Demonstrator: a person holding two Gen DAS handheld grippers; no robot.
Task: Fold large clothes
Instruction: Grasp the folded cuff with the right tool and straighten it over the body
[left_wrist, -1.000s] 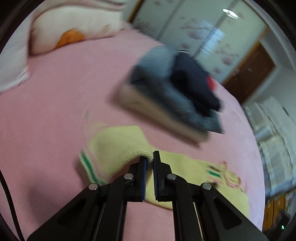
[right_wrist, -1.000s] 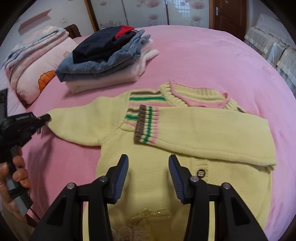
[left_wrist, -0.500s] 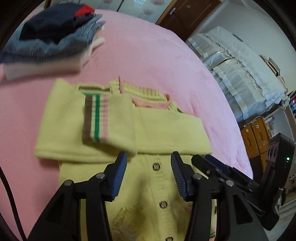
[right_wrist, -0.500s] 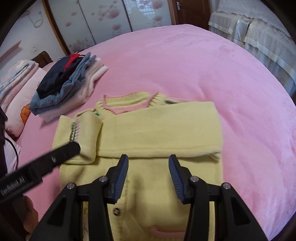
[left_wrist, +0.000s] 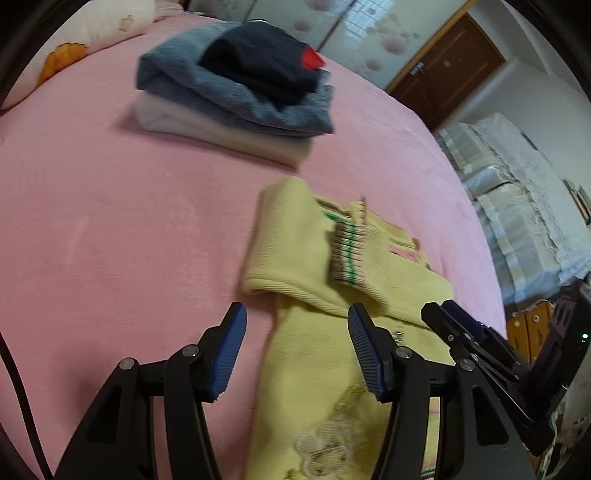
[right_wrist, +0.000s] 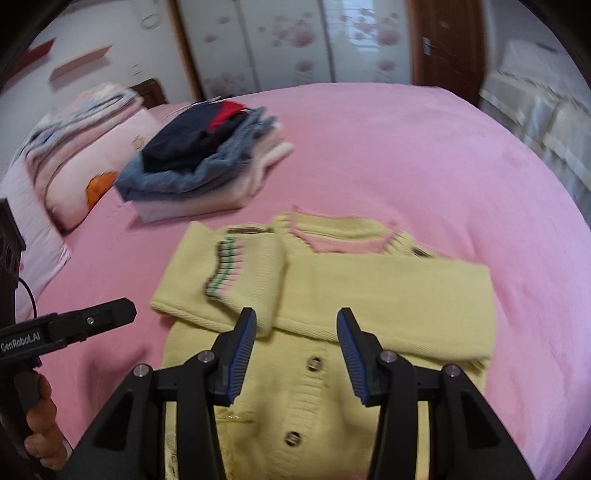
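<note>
We hold both claws wide and empty above the yellow cardigan (right_wrist: 332, 295). Our left gripper (left_wrist: 295, 347) straddles its left edge; our right gripper (right_wrist: 295, 347) hovers over the buttons, folded sleeves just ahead.

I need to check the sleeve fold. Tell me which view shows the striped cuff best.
The right wrist view. There the striped cuff lies nearly face-on across the chest of the yellow cardigan, its whole banded edge visible. The left wrist view shows the cuff obliquely, blurred and foreshortened.
</note>
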